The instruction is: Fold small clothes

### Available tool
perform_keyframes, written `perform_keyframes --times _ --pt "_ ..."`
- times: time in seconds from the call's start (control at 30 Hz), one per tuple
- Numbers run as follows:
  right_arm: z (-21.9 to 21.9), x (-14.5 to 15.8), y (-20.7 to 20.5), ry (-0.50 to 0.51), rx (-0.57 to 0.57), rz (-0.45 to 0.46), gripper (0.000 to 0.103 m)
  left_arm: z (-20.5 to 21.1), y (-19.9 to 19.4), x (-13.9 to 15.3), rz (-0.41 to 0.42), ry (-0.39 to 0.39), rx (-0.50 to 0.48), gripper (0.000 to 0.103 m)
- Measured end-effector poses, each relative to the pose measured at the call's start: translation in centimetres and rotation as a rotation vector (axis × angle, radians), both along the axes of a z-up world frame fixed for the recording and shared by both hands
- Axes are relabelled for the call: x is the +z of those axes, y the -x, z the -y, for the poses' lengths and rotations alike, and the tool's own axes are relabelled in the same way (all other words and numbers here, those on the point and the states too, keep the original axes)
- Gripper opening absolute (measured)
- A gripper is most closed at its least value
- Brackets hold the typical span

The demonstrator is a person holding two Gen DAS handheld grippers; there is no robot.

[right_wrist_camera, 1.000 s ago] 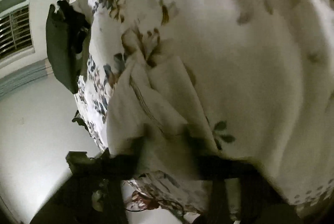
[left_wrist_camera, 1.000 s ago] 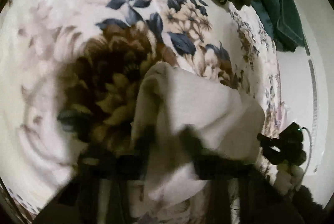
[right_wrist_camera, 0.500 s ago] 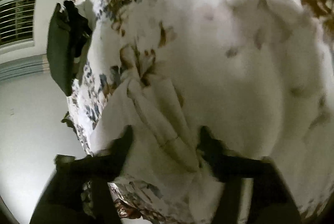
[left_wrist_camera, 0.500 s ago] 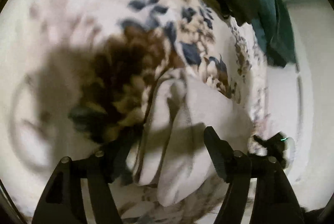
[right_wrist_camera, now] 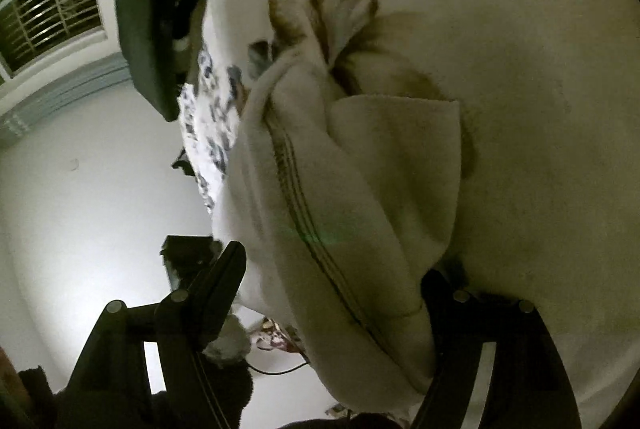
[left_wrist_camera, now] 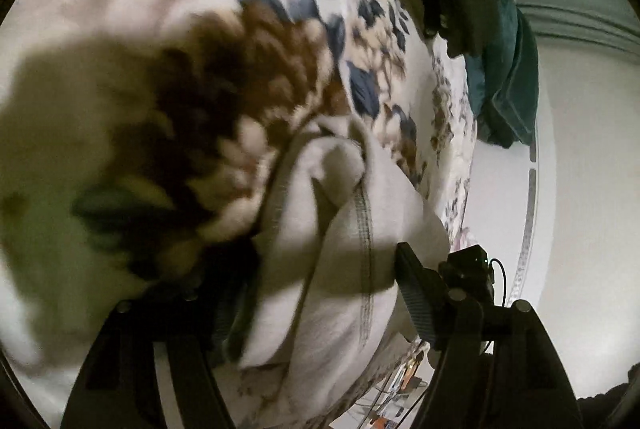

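Observation:
A small cream garment (left_wrist_camera: pixel 340 229) with grey stitched seams lies bunched on a floral blanket (left_wrist_camera: pixel 240 29). My left gripper (left_wrist_camera: pixel 320 293) is open, its jaws wide apart on either side of the cloth's near edge. In the right wrist view the same garment (right_wrist_camera: pixel 360 189) lies folded over on the blanket (right_wrist_camera: pixel 520 49). My right gripper (right_wrist_camera: pixel 340 285) is open, its fingers (right_wrist_camera: pixel 224 277) spread on both sides of the cloth. Neither gripper pinches the fabric.
A dark green cloth (left_wrist_camera: pixel 508 69) hangs at the far right past the bed's edge. A dark bag (right_wrist_camera: pixel 148 37) stands by the bed in the right wrist view, with a barred window (right_wrist_camera: pixel 48 17) behind. White floor (right_wrist_camera: pixel 100 209) lies beyond the bed edge.
Both grippers were shut on the garment a second ago; they have opened and let it drop onto the blanket. Both jaws now stand wide around it.

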State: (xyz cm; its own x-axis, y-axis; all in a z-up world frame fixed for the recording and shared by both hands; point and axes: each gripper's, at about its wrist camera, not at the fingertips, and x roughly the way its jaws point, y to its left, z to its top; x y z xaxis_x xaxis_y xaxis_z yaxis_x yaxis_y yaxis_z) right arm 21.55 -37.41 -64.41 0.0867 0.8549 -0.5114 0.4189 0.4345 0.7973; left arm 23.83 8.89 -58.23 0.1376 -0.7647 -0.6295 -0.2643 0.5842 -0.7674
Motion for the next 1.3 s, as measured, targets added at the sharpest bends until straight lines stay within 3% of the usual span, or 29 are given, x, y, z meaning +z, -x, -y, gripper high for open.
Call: perform_keyframes --times 0.1,0.17,0.2,0.23,0.3,0.43,0.6,0.77,0.87,1.0,1.1,1.23,1.3 --pt "-0.2 -0.2 0.0 0.006 -0.008 0.0 0.077 1.6 -0.3 -0.8 -0.01 -0.019 -0.046 0.072" --pt "-0.1 0.4 0.1 0.035 -0.009 0.011 0.06 3.2 -0.7 0.1 0.033 -0.055 -0.075 0.067" --pt "-0.3 0.9 0.2 0.065 0.001 0.019 0.036 3.6 -0.8 0.7 0.06 -0.077 -0.092 0.039" --pt "-0.5 1.3 0.3 0.082 0.002 0.026 0.028 4.1 -0.9 1.6 0.088 -0.115 -0.11 0.025" --pt "-0.7 3.0 0.6 0.118 -0.001 0.042 0.023 4.3 -1.1 2.6 0.092 -0.123 -0.109 0.023" --pt "-1.7 7.1 0.2 0.187 -0.019 0.057 0.021 4.4 -1.9 5.3 0.11 -0.134 -0.156 0.022" --pt "-3.3 13.7 -3.3 0.195 -0.049 0.125 0.021 2.3 -6.3 11.9 0.183 -0.138 -0.169 0.022" --pt "-5.8 18.8 -11.8 0.204 -0.057 0.231 0.021 0.5 -15.6 17.8 0.302 -0.18 -0.135 0.022" --pt "-7.8 20.6 -18.9 0.21 -0.068 0.289 0.021 0.1 -21.7 19.5 0.359 -0.214 -0.112 0.022" --pt "-10.1 21.4 -28.8 0.229 -0.065 0.337 0.021 -0.8 -29.8 19.6 0.394 -0.248 -0.075 0.022" --pt "-11.0 20.9 -34.1 0.245 -0.042 0.35 0.02 -1.2 -34.2 17.7 0.384 -0.259 -0.037 0.022" --pt "-12.5 19.4 -38.6 0.314 0.014 0.345 0.021 -2.7 -36.6 15.0 0.33 -0.308 -0.019 0.025" --pt "-12.8 19.0 -39.6 0.38 0.054 0.335 0.021 -2.6 -37.3 14.0 0.3 -0.362 -0.04 0.034"
